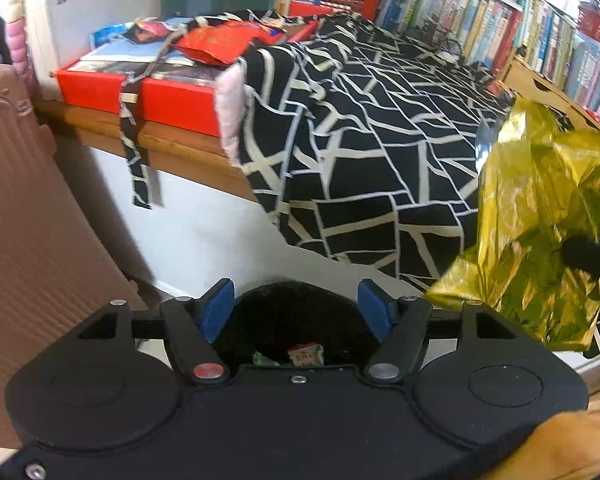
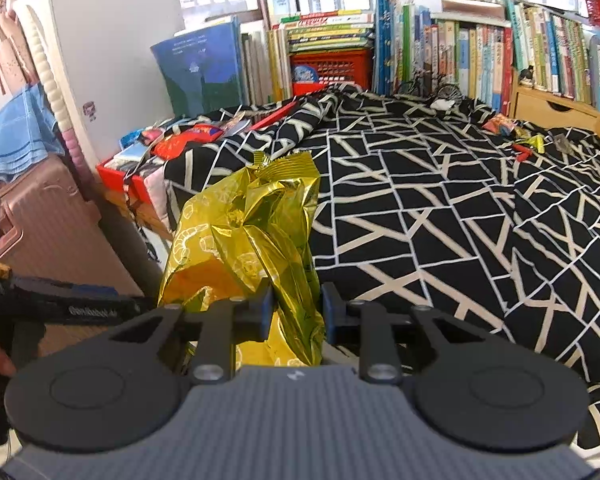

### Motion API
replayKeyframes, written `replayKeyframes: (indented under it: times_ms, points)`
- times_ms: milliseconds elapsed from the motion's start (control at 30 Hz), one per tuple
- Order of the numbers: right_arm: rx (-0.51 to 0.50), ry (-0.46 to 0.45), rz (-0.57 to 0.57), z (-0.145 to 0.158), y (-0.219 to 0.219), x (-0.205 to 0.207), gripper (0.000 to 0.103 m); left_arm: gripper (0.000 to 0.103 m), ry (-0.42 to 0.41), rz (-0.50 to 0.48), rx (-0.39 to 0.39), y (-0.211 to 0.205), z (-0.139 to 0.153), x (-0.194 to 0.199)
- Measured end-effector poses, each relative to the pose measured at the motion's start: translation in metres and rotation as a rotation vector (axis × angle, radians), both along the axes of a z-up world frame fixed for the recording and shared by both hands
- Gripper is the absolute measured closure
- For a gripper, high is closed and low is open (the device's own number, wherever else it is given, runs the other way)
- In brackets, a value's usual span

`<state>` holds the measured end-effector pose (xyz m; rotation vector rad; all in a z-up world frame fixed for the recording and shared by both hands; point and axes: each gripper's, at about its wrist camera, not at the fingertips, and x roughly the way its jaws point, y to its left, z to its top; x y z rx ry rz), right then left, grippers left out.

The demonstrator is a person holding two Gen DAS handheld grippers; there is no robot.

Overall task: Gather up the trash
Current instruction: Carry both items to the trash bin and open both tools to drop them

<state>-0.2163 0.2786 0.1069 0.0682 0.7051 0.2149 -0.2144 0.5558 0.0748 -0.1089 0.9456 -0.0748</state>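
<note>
Left wrist view: left gripper fingers spread wide, nothing between them. Directly below the gap sits a dark bin opening with a small red-and-white carton and a green scrap inside. Gold foil wrapper hangs at the right edge of frame, well off to the side of these fingers and above bin level, pinched by a dark tip of the other tool. Behind: bed with black-and-white patterned cover, red box on a wooden ledge, pink suitcase on the left.

Right wrist view: right gripper fingers closed on the gold foil wrapper. A fold of the bag's lower part is clamped between the blue pads; most of the crumpled bag stands up above and left of the fingers, a bit hangs below. Wrapper is in the air, in front of the bed cover. More small litter lies far across the bed near the bookshelf. Left tool is visible at the left edge.
</note>
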Motion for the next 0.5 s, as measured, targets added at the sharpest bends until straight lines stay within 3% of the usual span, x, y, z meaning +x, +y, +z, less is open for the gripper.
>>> replayKeyframes:
  times_ms: [200,333,500]
  points:
    - [-0.011,0.02,0.075,-0.012,0.017,0.005,0.073,0.035,-0.022,0.092,0.015,0.025,0.01,-0.011]
    - [-0.022,0.048,0.108,-0.027,0.03,0.011,0.073,0.033,0.001,0.134,-0.019,0.042,0.008,-0.016]
    - [-0.069,0.064,0.161,-0.039,0.048,0.015,0.073,0.033,-0.016,0.167,0.008,0.051,0.013,-0.021]
